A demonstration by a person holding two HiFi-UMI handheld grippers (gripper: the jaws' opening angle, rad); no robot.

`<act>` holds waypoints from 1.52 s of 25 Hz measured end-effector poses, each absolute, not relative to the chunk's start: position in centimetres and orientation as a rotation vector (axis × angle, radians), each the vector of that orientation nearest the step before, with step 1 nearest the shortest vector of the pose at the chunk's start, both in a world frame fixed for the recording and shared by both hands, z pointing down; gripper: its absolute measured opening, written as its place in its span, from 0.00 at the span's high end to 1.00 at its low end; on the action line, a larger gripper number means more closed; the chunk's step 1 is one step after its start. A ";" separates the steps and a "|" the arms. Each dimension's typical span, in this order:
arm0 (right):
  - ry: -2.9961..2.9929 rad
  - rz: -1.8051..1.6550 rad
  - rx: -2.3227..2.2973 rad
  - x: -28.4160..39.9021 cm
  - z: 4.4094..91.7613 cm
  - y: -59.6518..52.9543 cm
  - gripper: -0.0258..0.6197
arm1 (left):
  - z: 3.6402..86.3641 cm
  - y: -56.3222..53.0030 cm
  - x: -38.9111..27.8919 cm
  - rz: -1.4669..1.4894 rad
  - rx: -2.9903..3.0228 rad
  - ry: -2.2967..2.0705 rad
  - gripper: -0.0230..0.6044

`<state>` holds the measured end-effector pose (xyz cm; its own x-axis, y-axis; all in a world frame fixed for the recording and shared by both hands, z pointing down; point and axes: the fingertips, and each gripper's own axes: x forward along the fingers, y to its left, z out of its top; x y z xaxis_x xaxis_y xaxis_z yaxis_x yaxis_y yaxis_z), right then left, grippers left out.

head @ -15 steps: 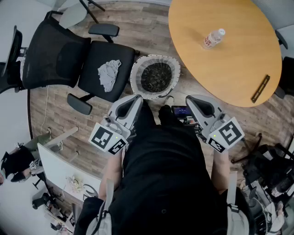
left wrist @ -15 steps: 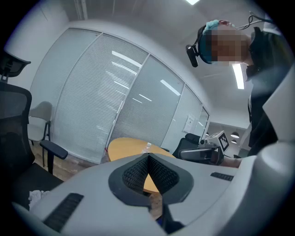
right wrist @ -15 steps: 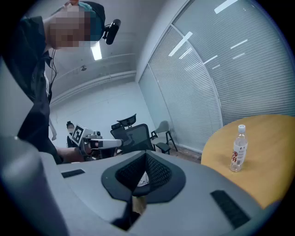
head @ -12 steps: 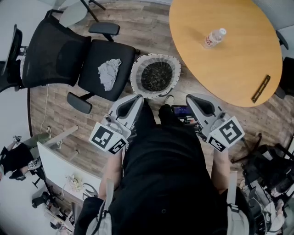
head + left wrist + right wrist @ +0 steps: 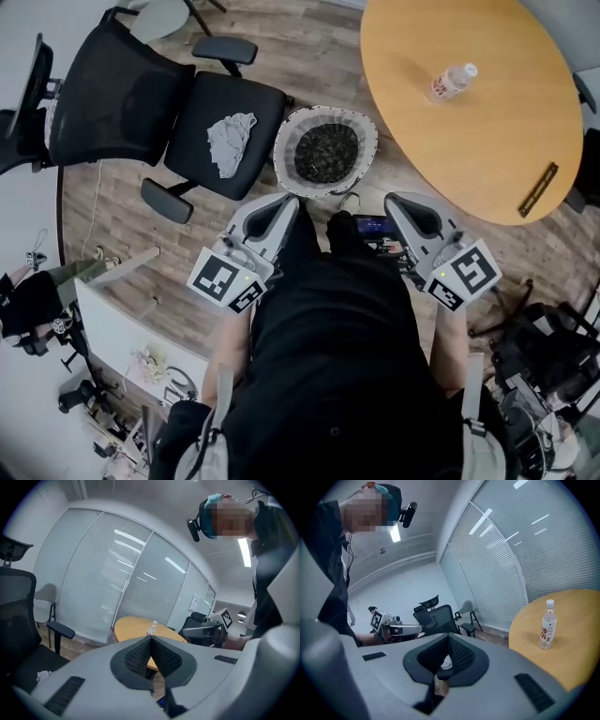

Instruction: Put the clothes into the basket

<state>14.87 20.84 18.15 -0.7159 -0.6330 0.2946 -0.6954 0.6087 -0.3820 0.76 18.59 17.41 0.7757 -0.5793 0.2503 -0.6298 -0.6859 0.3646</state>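
Cloth, grey and crumpled, lies on the black office chair seat, ahead-left of my left gripper, the nearer one. Both it and my right gripper are closed and empty. The round white-rimmed basket stands just right of the chair.

A round wooden table and black office chair stand on plank flooring.

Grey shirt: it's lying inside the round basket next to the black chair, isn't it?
Not quite. The grey shirt is lying on the seat of the black chair, not inside the round basket. The basket does stand next to the chair. The head view shows this.
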 end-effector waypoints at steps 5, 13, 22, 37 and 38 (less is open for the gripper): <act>-2.710 0.727 1.084 12.6 18.4 20.2 0.94 | 18.2 18.2 -1.1 0.211 2.519 -0.931 0.95; -2.710 0.727 1.020 7.9 18.6 19.2 0.94 | 19.0 17.0 -4.7 0.227 2.487 -0.946 0.94; -2.674 0.706 1.004 2.9 19.1 17.1 0.93 | 20.2 14.8 -8.5 0.234 2.485 -0.919 0.94; -2.593 0.712 1.057 -4.5 19.7 12.4 0.93 | 23.4 9.0 -15.6 0.291 2.511 -0.895 0.94; -2.585 0.714 1.062 -4.9 19.8 12.2 0.93 | 23.7 8.7 -16.0 0.297 2.511 -0.890 0.94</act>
<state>-4.89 12.20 19.83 -0.7003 -0.5860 0.4076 -0.7121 0.6129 -0.3424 -16.00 8.69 23.71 0.7676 -0.5406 0.3443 -0.6391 -0.6863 0.3472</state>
